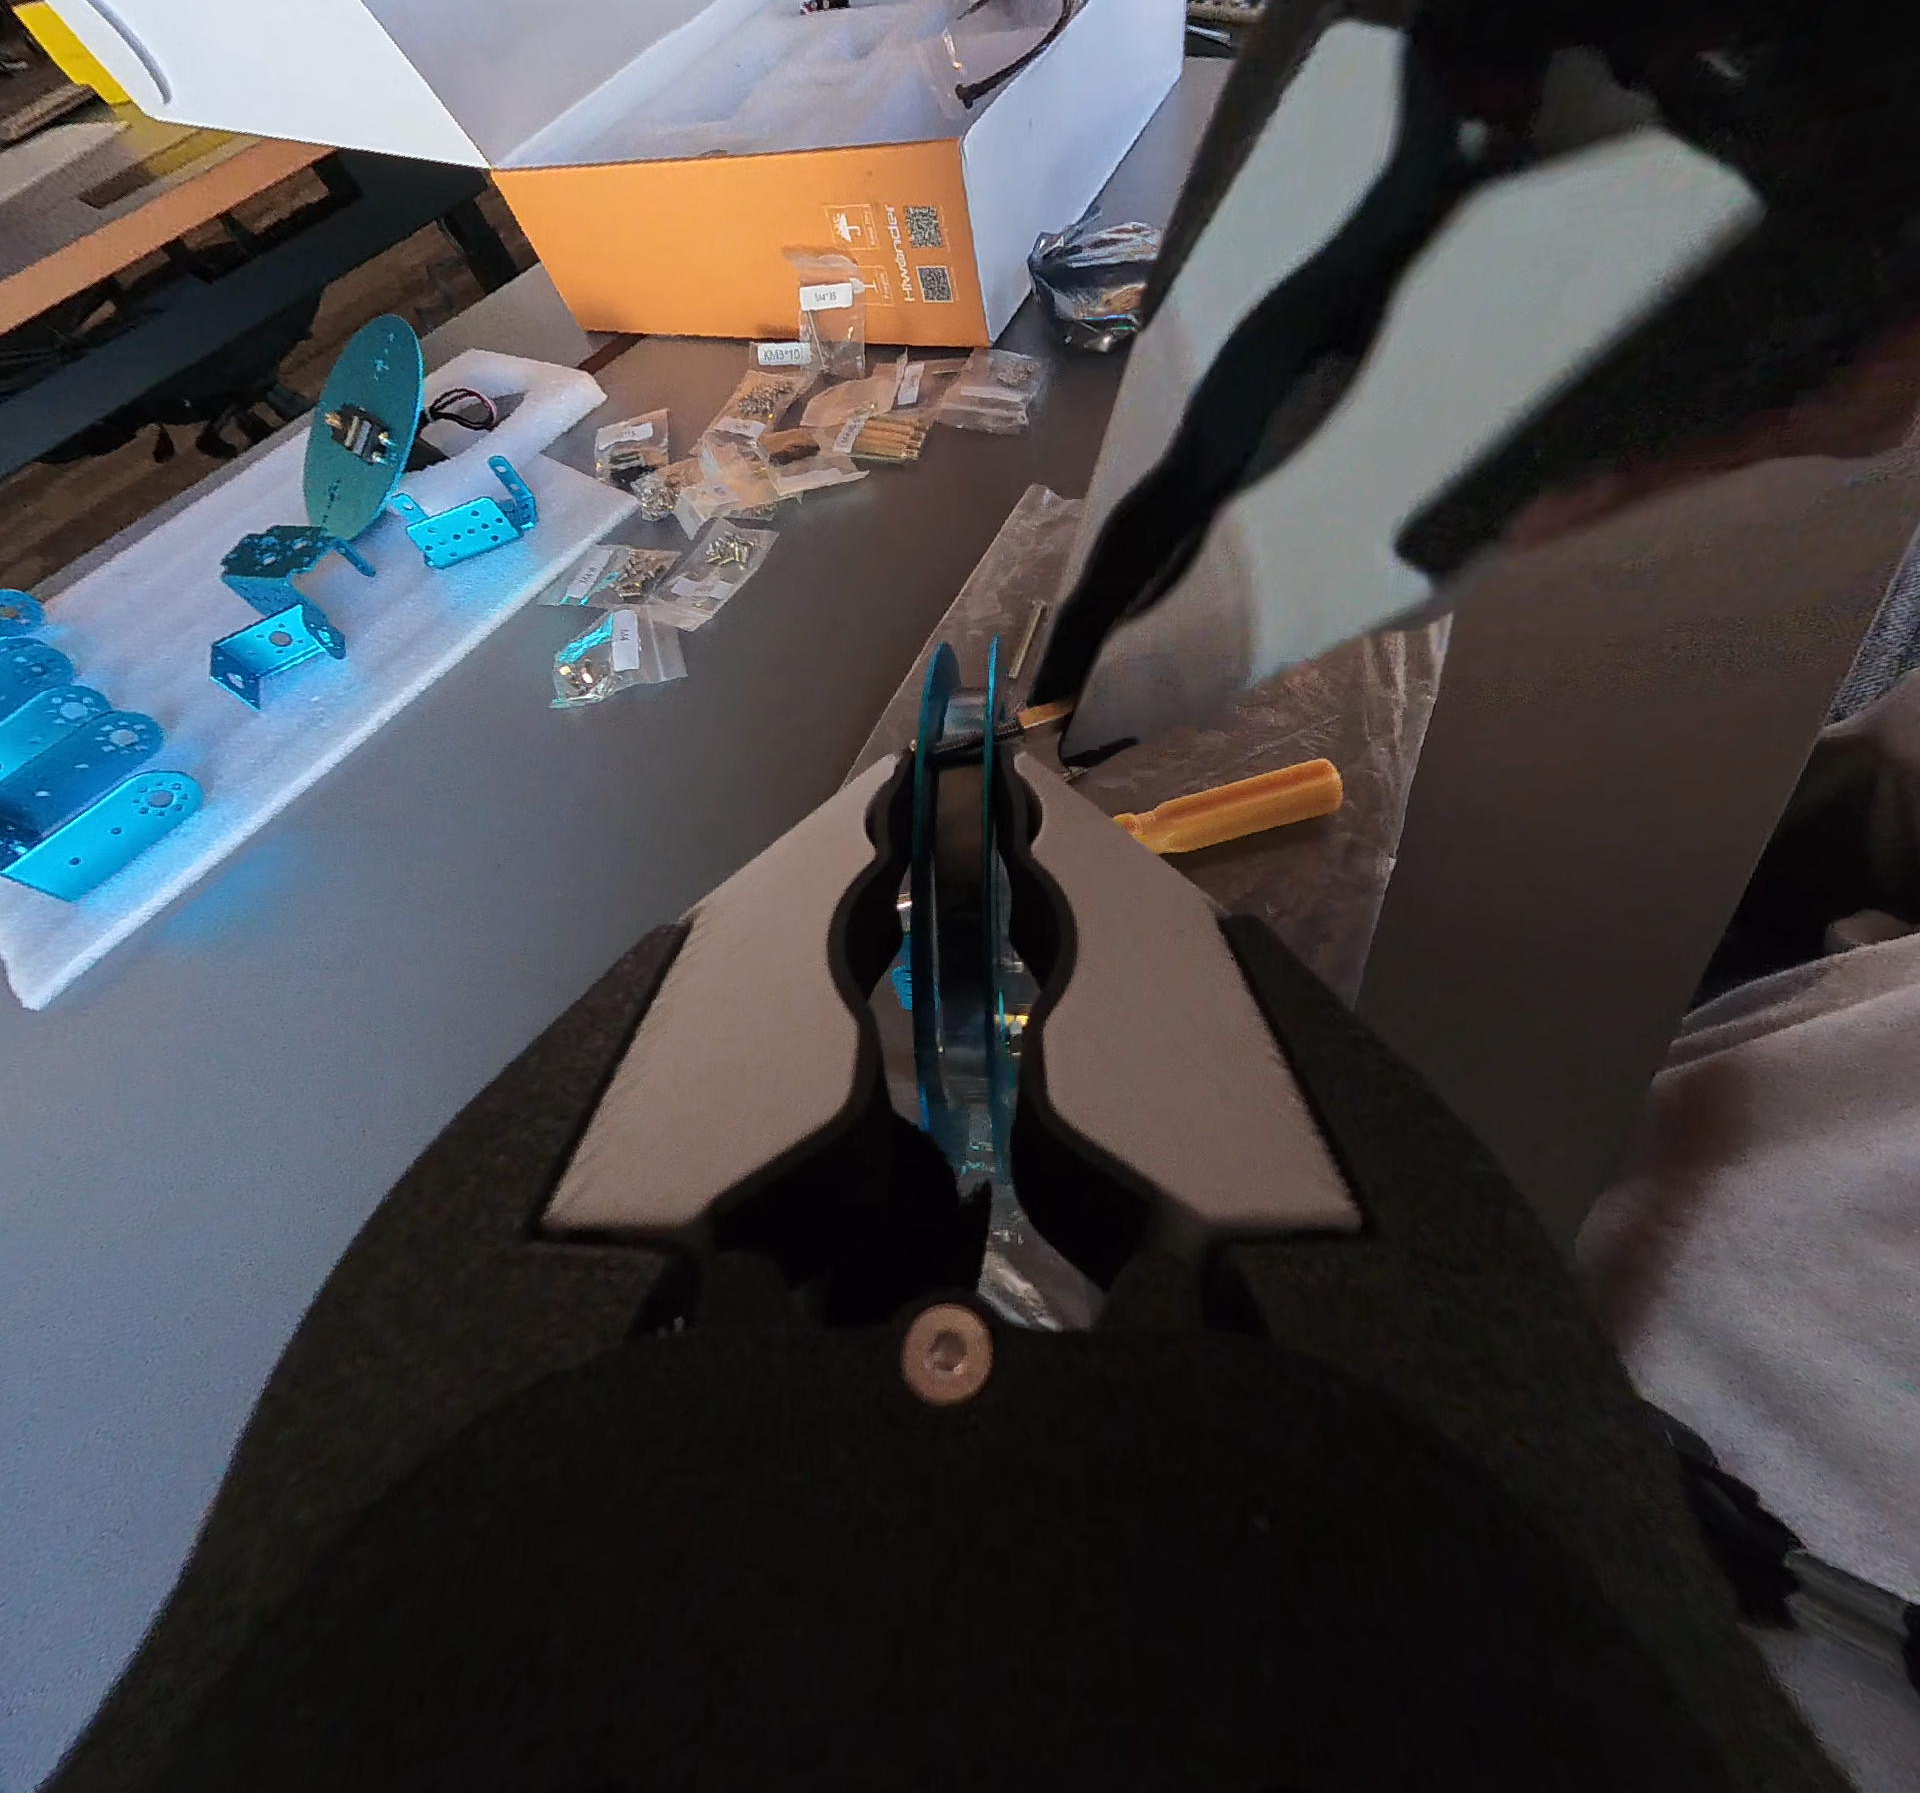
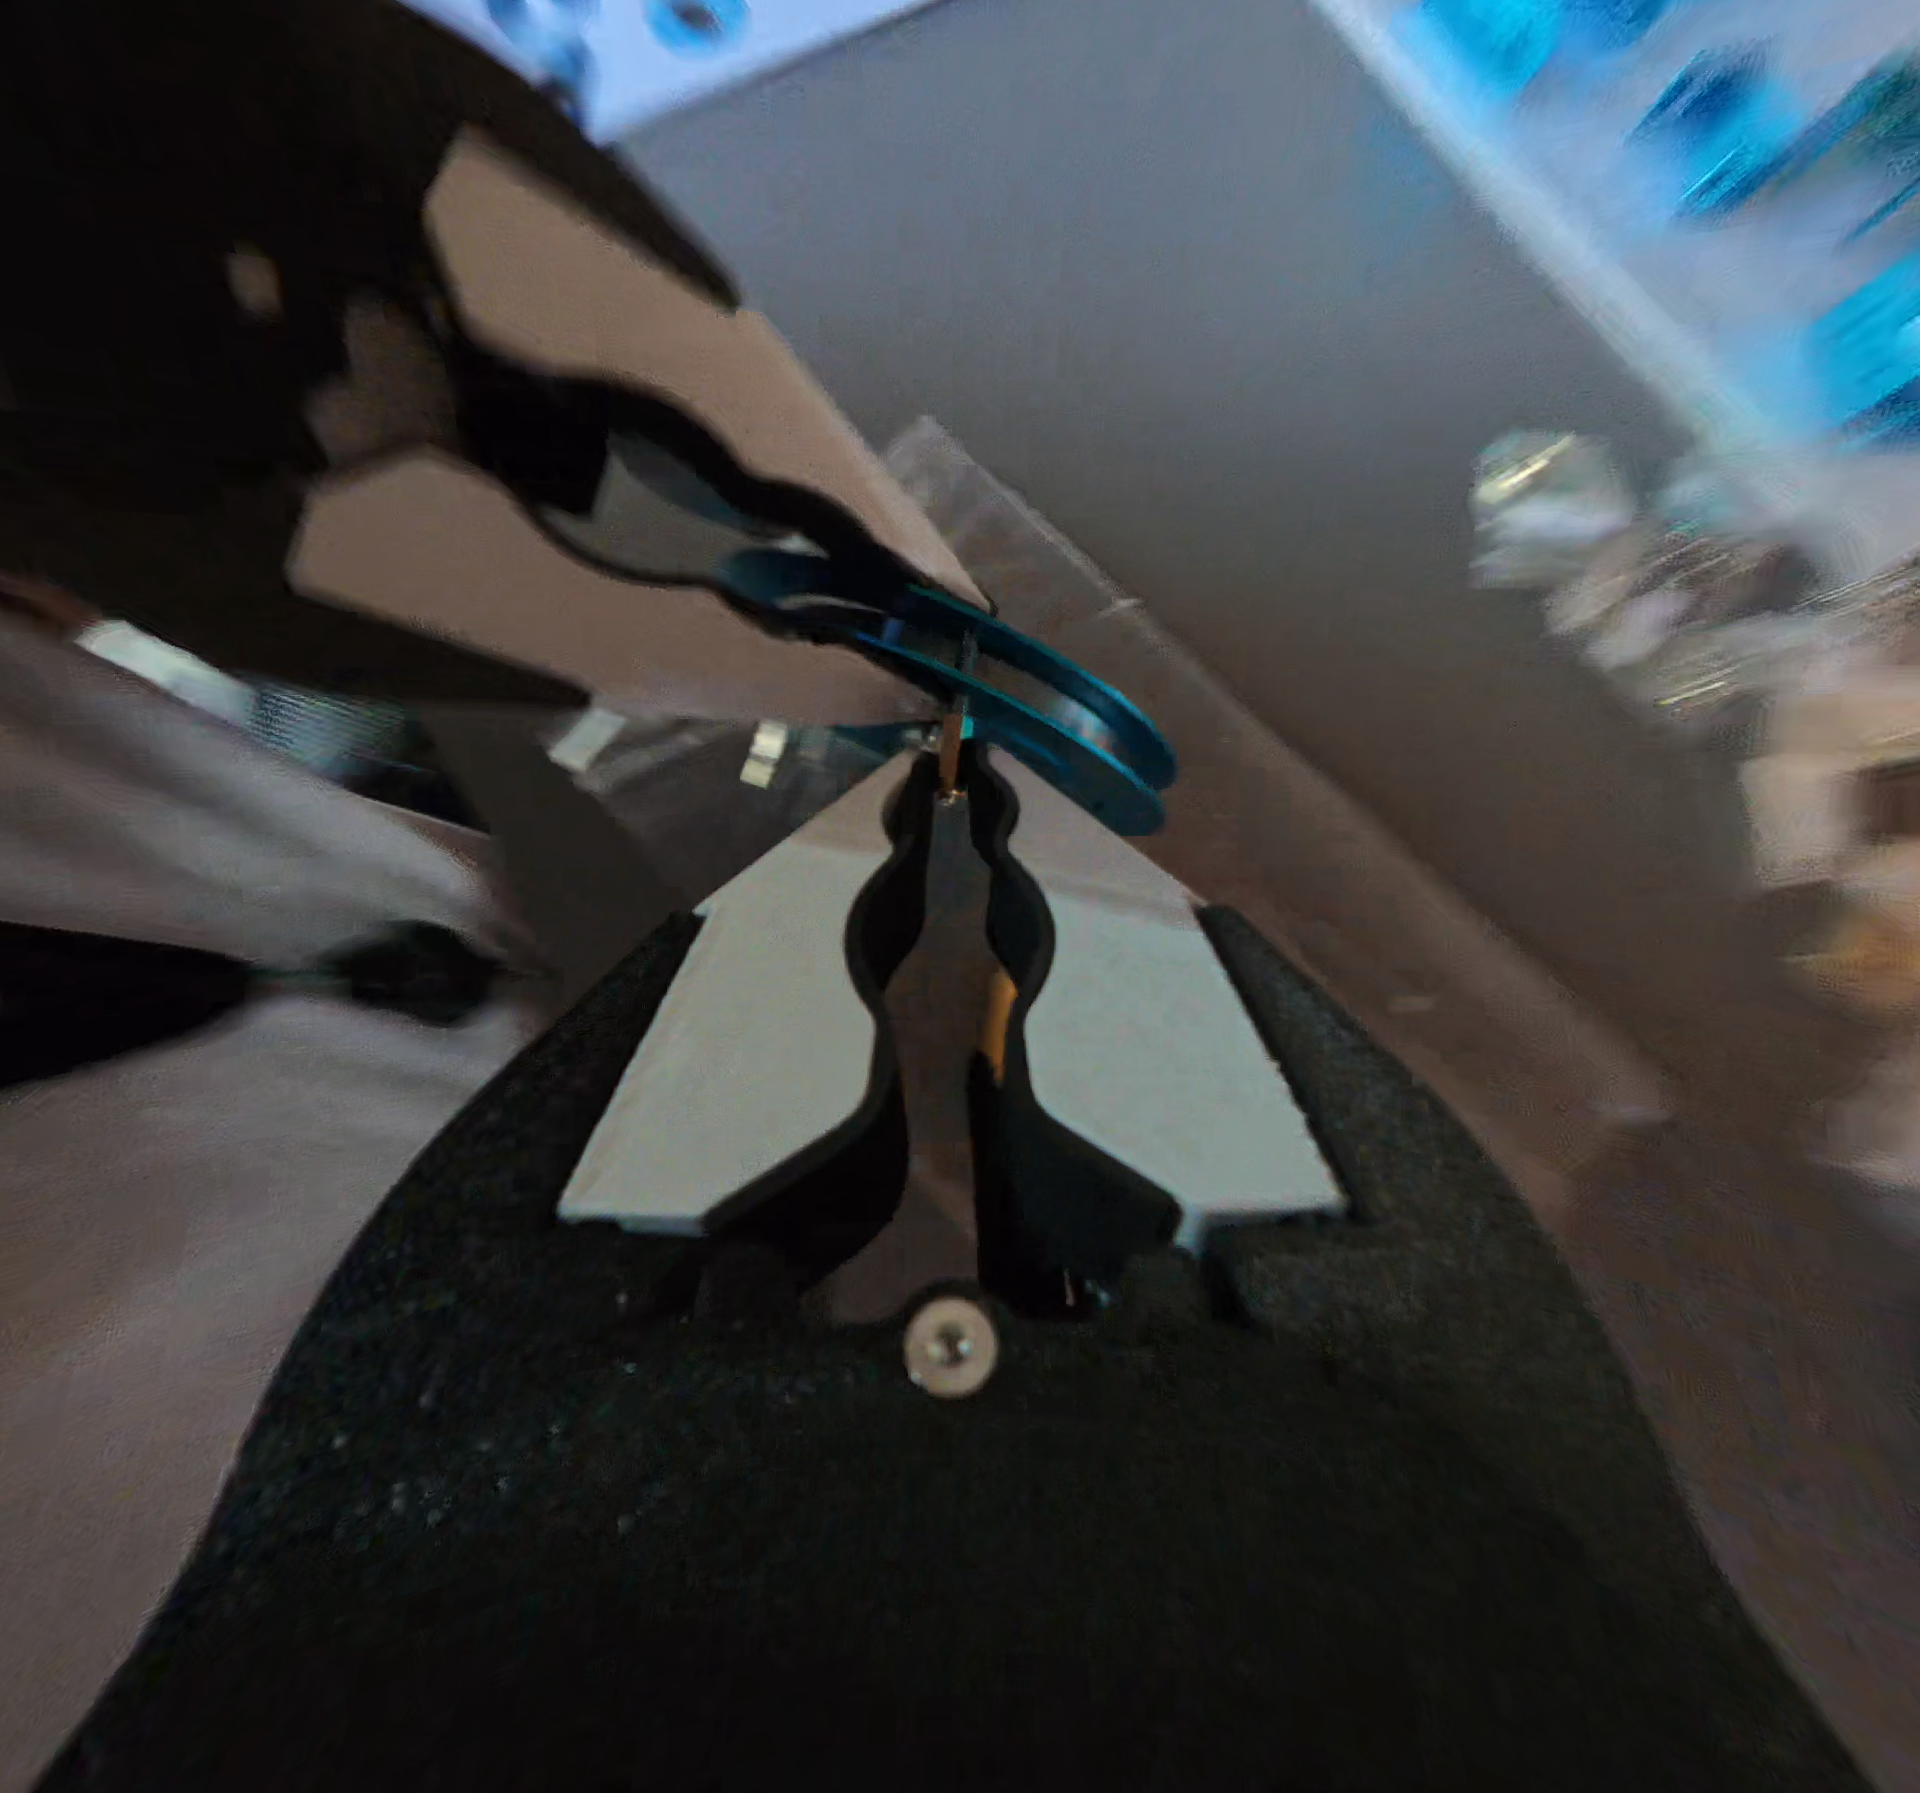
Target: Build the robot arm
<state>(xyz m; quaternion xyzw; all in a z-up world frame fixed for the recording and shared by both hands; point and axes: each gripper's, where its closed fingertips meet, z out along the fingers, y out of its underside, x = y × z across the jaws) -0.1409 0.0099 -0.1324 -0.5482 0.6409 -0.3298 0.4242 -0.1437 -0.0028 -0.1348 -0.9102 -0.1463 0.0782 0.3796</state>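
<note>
The left tongs (image 1: 956, 767) are clamped on a pair of blue discs (image 1: 961, 912) held on edge above the grey counter (image 1: 520, 912), seemingly to steady them. The right tongs (image 2: 951, 777) are pinched on a small brass post (image 2: 952, 751) touching the discs' rim. Nearby lie an orange screwdriver (image 1: 1236, 803), screw bags (image 1: 727, 476), blue brackets (image 1: 281, 642) on foam and an open orange box (image 1: 748, 237); their printed labels are left unread
</note>
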